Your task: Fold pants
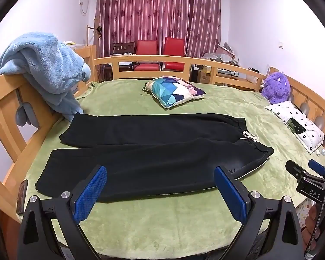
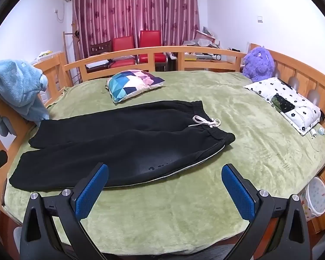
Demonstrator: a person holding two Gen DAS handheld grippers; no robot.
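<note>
Black pants [image 1: 145,151] lie flat on the green blanket [image 1: 162,221], legs to the left, waistband with a white drawstring [image 1: 250,136] to the right. They also show in the right wrist view [image 2: 119,143], drawstring [image 2: 205,122]. My left gripper [image 1: 160,186] is open and empty, hovering over the near edge of the closer leg. My right gripper [image 2: 164,184] is open and empty, just in front of the pants near the hip. The right gripper also shows at the right edge of the left wrist view [image 1: 303,173].
A patterned cushion [image 1: 173,91] lies beyond the pants. A white flowered pillow [image 2: 286,101] and purple plush toy [image 2: 259,64] sit at the right. A blue towel [image 1: 45,71] hangs on the wooden bed rail [image 1: 8,112] at the left. Red chairs stand behind.
</note>
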